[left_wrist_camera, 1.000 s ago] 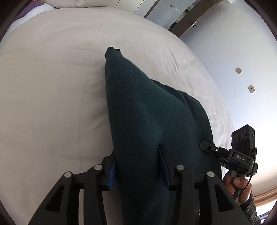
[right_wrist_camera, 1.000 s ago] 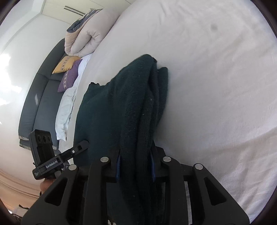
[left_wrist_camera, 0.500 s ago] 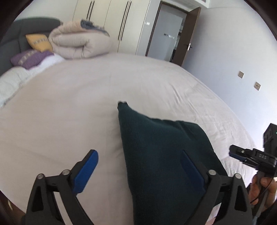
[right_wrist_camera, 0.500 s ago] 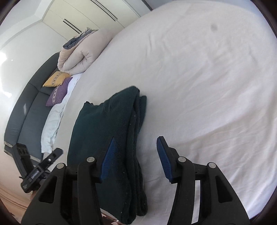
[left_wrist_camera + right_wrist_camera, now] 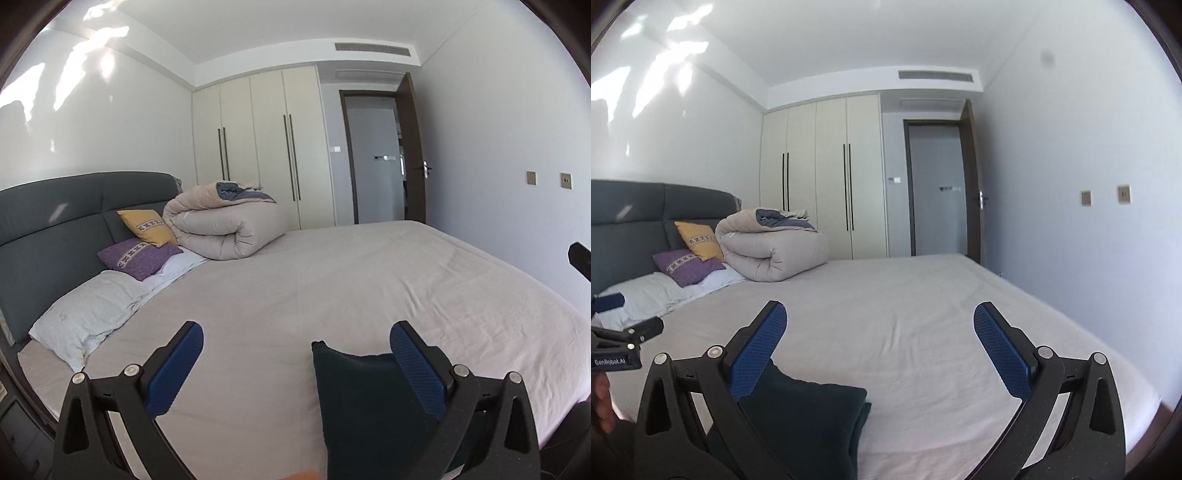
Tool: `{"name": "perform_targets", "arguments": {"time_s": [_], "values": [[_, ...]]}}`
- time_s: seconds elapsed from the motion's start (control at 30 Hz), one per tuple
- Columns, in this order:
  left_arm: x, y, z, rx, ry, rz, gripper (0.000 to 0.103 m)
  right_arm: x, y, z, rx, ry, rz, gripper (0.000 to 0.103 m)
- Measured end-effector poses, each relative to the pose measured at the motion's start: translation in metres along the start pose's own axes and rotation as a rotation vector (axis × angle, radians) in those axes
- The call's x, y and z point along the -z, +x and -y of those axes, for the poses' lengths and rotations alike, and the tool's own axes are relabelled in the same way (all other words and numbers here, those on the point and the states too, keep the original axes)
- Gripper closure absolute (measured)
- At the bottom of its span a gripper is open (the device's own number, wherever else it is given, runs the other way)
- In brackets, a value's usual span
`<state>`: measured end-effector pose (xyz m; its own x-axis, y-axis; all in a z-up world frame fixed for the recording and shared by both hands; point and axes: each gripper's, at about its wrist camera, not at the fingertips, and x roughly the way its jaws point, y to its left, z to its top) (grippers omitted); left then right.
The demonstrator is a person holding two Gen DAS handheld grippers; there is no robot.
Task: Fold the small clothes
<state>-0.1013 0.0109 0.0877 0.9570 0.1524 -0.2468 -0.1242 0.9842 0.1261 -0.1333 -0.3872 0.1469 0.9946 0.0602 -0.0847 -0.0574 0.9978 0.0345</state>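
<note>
1. The left gripper [image 5: 295, 347] is spread wide, its blue pads far apart with nothing between them. It points level across the bed [image 5: 369, 280] toward the wardrobe [image 5: 266, 147] in the upper middle of the frame.

2. The right gripper [image 5: 879, 328] is spread just as wide and holds nothing. It faces the same way, over open sheet.

3. The dark green garment [image 5: 369, 406] lies folded on the near part of the bed. In the left view it fills the lower right of the frame, low behind the right-hand finger [image 5: 417, 369], its pointed corner reaching up toward the frame's middle.

4. In the right view the same garment [image 5: 812, 417] sits in the lower left, under and behind the left-hand finger [image 5: 757, 347], with its stacked folded edge toward the frame's middle.

5. So the garment lies between the two grippers, below both, and neither touches it as far as these views show. Its long axis seems to run away from the cameras toward the far side of the bed, though the lower end is cut off by the frame edge, so this is a guess.

6. Neither gripper looks clearly nearer; each has the garment just beside its inner finger. Any next move on it would call for tilting down and inward.

7. The fold looks finished, with layers stacked neatly; I judge this piece done or nearly so.

8. A rolled duvet [image 5: 225, 229], a yellow cushion [image 5: 146, 226] and a purple cushion [image 5: 138, 256] sit well apart at the left, by the headboard [image 5: 55, 229].
</note>
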Motion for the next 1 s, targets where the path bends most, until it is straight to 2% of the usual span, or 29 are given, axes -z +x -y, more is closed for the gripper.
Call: {"name": "perform_targets", "arguments": {"time_s": [0.07,0.2,0.33,0.47,0.67,0.87,1.0], "values": [[-0.004,-0.007,0.000,0.001,0.002,-0.016,0.000,-0.008,-0.008,-0.007,-0.025,-0.036,-0.017,0.000],[-0.002,0.002,0.003,-0.014,0.006,-0.077,0.000,-0.017,-0.020,-0.011,-0.052,-0.003,-0.065,0.000],[0.016,0.026,-0.001,0.001,-0.049,-0.210,0.000,-0.011,-0.016,-0.007,-0.036,0.052,-0.177,0.000],[0.040,0.046,0.004,0.017,-0.044,-0.313,0.000,0.022,0.002,0.001,-0.017,0.093,-0.318,0.000],[0.070,0.068,0.013,0.061,-0.055,-0.454,0.000,0.076,0.032,0.002,0.053,0.098,-0.461,0.000],[0.085,0.074,0.026,0.100,-0.022,-0.504,0.000,0.125,0.059,0.000,0.072,0.150,-0.669,0.000],[0.089,0.076,0.028,0.135,-0.037,-0.529,0.000,0.140,0.068,0.003,0.082,0.177,-0.727,0.000]]}}
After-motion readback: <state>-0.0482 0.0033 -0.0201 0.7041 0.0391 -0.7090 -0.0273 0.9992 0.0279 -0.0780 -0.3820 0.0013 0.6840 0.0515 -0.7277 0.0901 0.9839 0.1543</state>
